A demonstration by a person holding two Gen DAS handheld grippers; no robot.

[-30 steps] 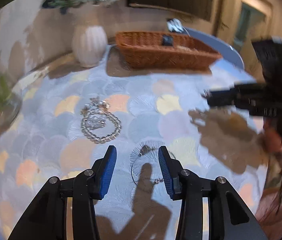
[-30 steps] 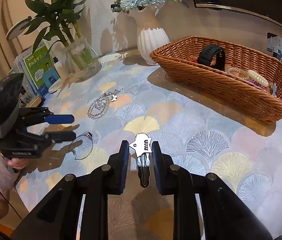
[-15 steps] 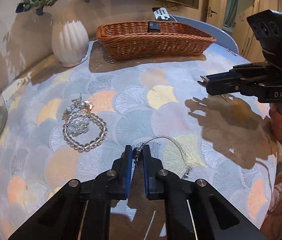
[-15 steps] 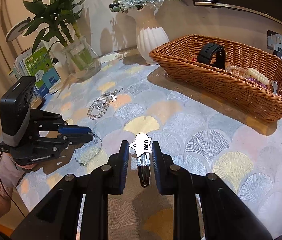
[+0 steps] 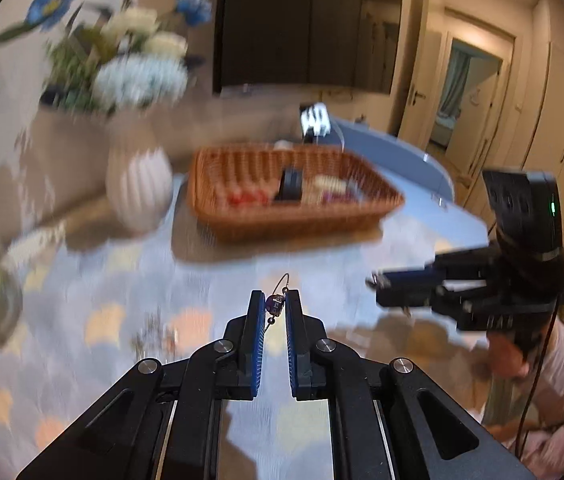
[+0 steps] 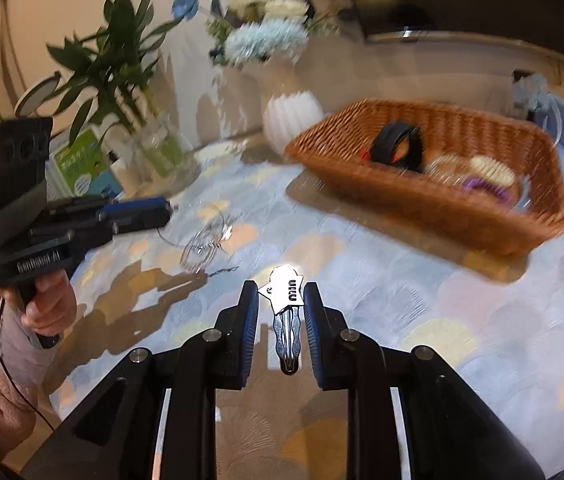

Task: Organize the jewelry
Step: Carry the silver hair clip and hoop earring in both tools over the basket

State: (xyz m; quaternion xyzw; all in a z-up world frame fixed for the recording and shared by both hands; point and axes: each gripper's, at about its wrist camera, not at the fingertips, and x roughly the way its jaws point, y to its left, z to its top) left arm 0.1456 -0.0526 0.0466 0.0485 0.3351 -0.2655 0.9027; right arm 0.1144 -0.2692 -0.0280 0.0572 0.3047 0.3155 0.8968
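My left gripper is shut on a thin silver wire bracelet with a small dark charm, held up above the table; it also shows in the right wrist view. My right gripper is shut on a silver star-topped hair clip, also lifted; it shows in the left wrist view. The wicker basket stands ahead, holding a black watch, beads and other pieces. A clear bead bracelet lies on the tablecloth.
A white ribbed vase with flowers stands left of the basket. A glass vase with a green plant and a booklet are at the table's far left. The view is motion-blurred.
My left gripper closed on the wire bracelet and lifted it off the table, tilting up toward the basket. My right gripper rose with the hair clip and moved nearer the basket.
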